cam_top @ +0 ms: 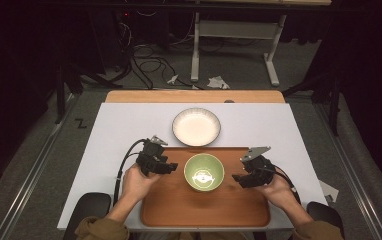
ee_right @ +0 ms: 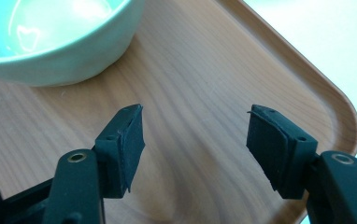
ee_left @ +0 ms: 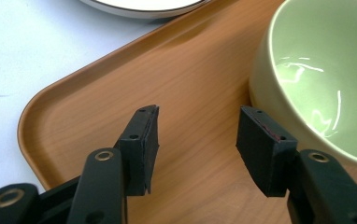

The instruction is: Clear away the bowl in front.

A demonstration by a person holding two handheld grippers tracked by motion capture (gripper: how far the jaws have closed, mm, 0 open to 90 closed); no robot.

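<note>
A white table (cam_top: pixel 124 125) stands in a dark room, with cables and a grey frame on the floor beyond it. Nearest the person, a wooden tray (cam_top: pixel 169 207) lies on the table, and both hands hover over it. The left gripper (cam_top: pixel 171 167) has its jaws apart with nothing between them; the green bowl (cam_top: pixel 204 171) sits just beside its right jaw, apart from it as far as I can tell. The right gripper (cam_top: pixel 238 178) also stands wide open and empty, with the bowl just off its left jaw. Past the bowl, off the tray's far edge, rests a white plate (cam_top: pixel 196 126). To my eye the work has barely begun: the bowl is flanked but not gripped, so closing in, lifting and moving it all remain.
</note>
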